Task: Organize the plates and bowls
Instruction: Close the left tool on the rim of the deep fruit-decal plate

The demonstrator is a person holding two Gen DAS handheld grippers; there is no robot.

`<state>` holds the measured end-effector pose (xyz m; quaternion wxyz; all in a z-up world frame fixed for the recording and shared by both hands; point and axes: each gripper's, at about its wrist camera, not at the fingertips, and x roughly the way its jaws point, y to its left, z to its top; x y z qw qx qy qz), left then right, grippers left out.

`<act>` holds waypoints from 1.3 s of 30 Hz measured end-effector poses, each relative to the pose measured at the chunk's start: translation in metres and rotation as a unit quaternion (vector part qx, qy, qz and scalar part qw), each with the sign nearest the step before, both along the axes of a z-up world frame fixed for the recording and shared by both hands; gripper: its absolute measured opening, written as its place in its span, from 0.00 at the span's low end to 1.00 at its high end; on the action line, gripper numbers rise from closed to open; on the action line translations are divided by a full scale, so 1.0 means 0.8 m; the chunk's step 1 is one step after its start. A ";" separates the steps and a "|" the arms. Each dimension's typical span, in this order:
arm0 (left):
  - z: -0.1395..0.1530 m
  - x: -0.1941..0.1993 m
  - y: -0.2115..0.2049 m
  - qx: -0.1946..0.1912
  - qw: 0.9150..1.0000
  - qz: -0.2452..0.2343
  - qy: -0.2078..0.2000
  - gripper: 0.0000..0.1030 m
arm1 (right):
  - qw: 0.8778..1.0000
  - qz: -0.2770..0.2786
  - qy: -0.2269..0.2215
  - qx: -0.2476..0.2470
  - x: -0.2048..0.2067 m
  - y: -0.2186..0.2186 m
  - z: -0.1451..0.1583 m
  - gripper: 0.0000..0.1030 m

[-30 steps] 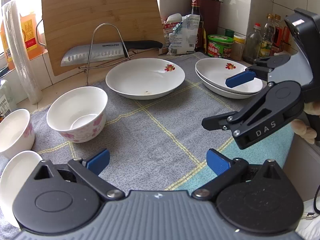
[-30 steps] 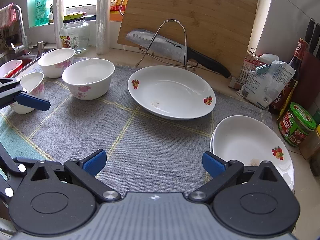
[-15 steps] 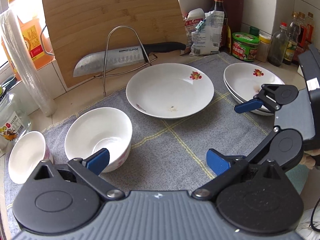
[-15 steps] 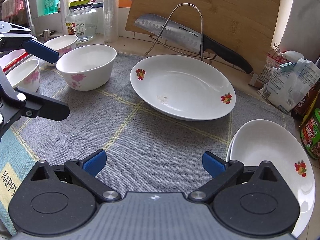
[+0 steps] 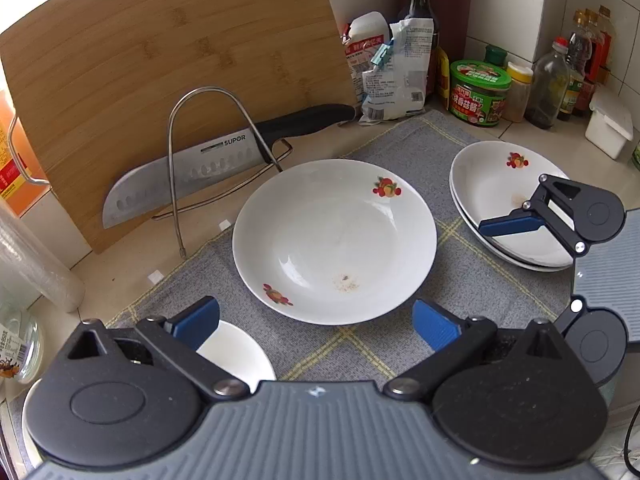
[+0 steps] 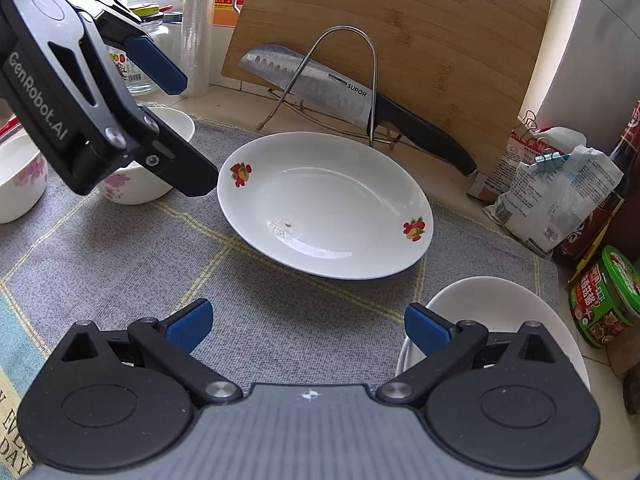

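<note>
Nearest in the left wrist view, the left gripper point(image 5: 316, 318) is held with its jaws spread wide and nothing between the blue pads. Under its left finger the rim of a white bowl point(image 5: 236, 354) is seen on the grey checked cloth point(image 5: 472, 276). Just beyond the fingertips a single floral plate point(image 5: 334, 240) rests in the middle of the cloth, with a few crumbs in its well.

In the right wrist view the right gripper point(image 6: 306, 322) is likewise held released and empty above the near part of the cloth point(image 6: 120, 252). A stack of two plates point(image 5: 508, 204) is placed at the right edge of the cloth, partly covered by the right gripper's finger. Toward the left edge a pink-flowered bowl point(image 6: 132, 188) is partly hidden behind the left gripper, and another bowl point(image 6: 18, 184) is seen beside it.

Past the far edge of the cloth, on the counter, a Supor knife point(image 5: 216, 158) is propped in a wire stand point(image 5: 200, 152) against a bamboo cutting board point(image 5: 168, 56). In the far right corner, snack bags point(image 5: 394, 68), a green-lidded jar point(image 5: 478, 92) and sauce bottles point(image 5: 576, 64) are gathered against the tiles.
</note>
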<state>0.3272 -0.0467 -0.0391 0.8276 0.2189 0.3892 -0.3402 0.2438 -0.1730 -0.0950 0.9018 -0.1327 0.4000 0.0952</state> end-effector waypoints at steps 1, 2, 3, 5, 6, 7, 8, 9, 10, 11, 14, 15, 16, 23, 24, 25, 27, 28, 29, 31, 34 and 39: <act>0.000 0.004 -0.001 0.001 1.000 -0.003 0.000 0.99 | 1.000 0.003 0.001 -0.008 0.002 -0.001 0.002 1.00; 0.000 0.009 -0.003 0.001 1.000 -0.005 0.000 0.99 | 1.000 0.005 0.000 -0.018 0.005 -0.002 0.003 1.00; -0.001 0.014 -0.004 0.001 1.000 -0.008 0.001 0.99 | 1.000 0.010 -0.001 -0.025 0.007 -0.003 0.004 1.00; -0.004 0.024 -0.007 0.002 1.000 -0.010 0.003 0.99 | 0.999 0.020 0.000 -0.037 0.013 -0.005 0.007 1.00; -0.005 0.029 -0.007 0.001 1.000 -0.012 0.004 0.99 | 0.999 0.025 0.001 -0.041 0.017 -0.006 0.008 1.00; -0.006 0.033 -0.008 -0.001 1.000 -0.013 0.005 0.99 | 0.998 0.031 0.003 -0.046 0.022 -0.008 0.009 1.00; -0.007 0.038 -0.008 -0.004 1.000 -0.012 0.007 0.99 | 0.998 0.035 0.005 -0.049 0.026 -0.010 0.009 1.00; -0.008 0.045 -0.008 -0.008 1.000 -0.011 0.012 0.99 | 0.998 0.039 0.007 -0.051 0.029 -0.012 0.010 1.00; -0.009 0.050 -0.009 -0.014 1.000 -0.012 0.018 0.99 | 0.998 0.045 0.011 -0.050 0.035 -0.015 0.011 1.00; -0.009 0.054 -0.009 -0.018 0.999 -0.013 0.023 0.99 | 0.997 0.050 0.016 -0.049 0.040 -0.019 0.011 1.00; -0.012 0.066 -0.013 -0.024 0.999 -0.013 0.030 0.99 | 0.996 0.067 0.032 -0.048 0.056 -0.027 0.013 1.00; -0.013 0.069 -0.014 -0.024 0.999 -0.014 0.031 0.99 | 0.995 0.073 0.037 -0.049 0.062 -0.030 0.013 1.00; -0.015 0.071 -0.016 -0.022 0.999 -0.013 0.030 0.99 | 0.995 0.080 0.042 -0.051 0.067 -0.032 0.012 1.00; -0.027 0.091 -0.019 -0.026 0.998 -0.006 0.048 0.99 | 0.985 0.129 0.099 -0.051 0.100 -0.042 -0.002 1.00; -0.028 0.094 -0.020 -0.028 0.998 -0.005 0.051 0.99 | 0.984 0.134 0.106 -0.050 0.104 -0.043 -0.004 1.00; -0.030 0.096 -0.020 -0.028 0.998 -0.002 0.052 0.99 | 0.983 0.137 0.114 -0.052 0.109 -0.043 -0.007 1.00; -0.034 0.101 -0.023 -0.028 0.998 0.000 0.058 0.99 | 0.980 0.144 0.122 -0.054 0.116 -0.044 -0.012 1.00; -0.035 0.103 -0.024 -0.028 0.998 0.001 0.060 0.99 | 0.980 0.148 0.124 -0.056 0.119 -0.044 -0.014 1.00; -0.037 0.106 -0.026 -0.027 0.998 0.000 0.062 0.99 | 0.979 0.152 0.126 -0.055 0.123 -0.043 -0.016 1.00; -0.041 0.111 -0.028 -0.023 0.998 0.005 0.065 0.99 | 0.976 0.159 0.136 -0.054 0.131 -0.043 -0.022 1.00; -0.049 0.122 -0.029 -0.018 0.997 0.016 0.076 0.99 | 0.974 0.169 0.144 -0.051 0.138 -0.042 -0.029 1.00; -0.063 0.137 -0.027 -0.015 0.993 0.029 0.110 0.99 | 0.970 0.183 0.157 -0.040 0.148 -0.045 -0.039 1.00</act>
